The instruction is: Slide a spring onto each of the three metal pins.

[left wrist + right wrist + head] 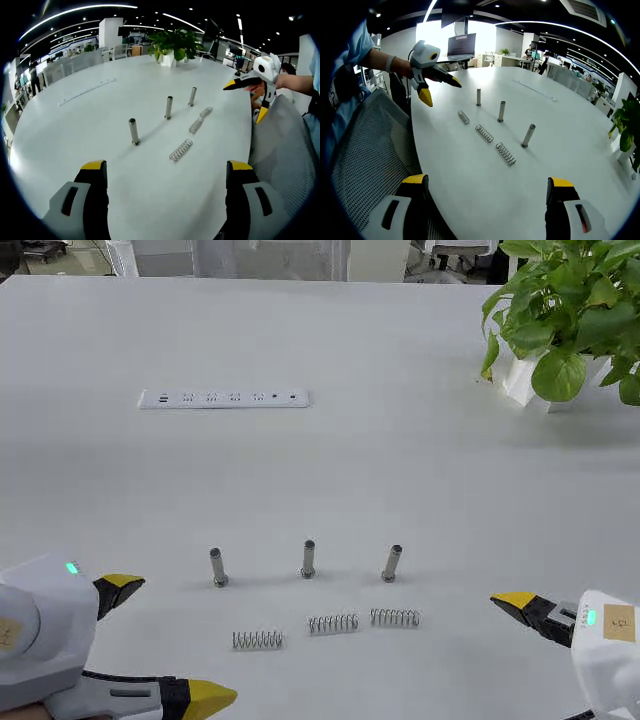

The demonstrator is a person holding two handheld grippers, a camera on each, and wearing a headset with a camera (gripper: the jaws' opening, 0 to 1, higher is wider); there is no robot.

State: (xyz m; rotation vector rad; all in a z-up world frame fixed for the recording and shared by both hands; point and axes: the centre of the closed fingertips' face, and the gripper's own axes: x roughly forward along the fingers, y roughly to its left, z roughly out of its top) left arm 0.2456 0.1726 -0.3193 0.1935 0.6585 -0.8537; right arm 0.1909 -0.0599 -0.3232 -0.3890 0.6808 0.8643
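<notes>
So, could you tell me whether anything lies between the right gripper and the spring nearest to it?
Nothing visible does. The right gripper is open, and bare table runs from its jaws to the nearest spring. The closest pin stands beyond that spring, off the path.

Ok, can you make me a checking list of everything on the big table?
Surface: white table, plain.
Job's things: three pins standing in a row, all bare; three springs lying flat in front of them.
Clutter: power strip, far behind the pins.
Grippers: left tool and right tool both open, holding nothing.
Cables: dark cable under the left tool.
Surroundings: potted plant at the table's far right; mesh chair.
</notes>
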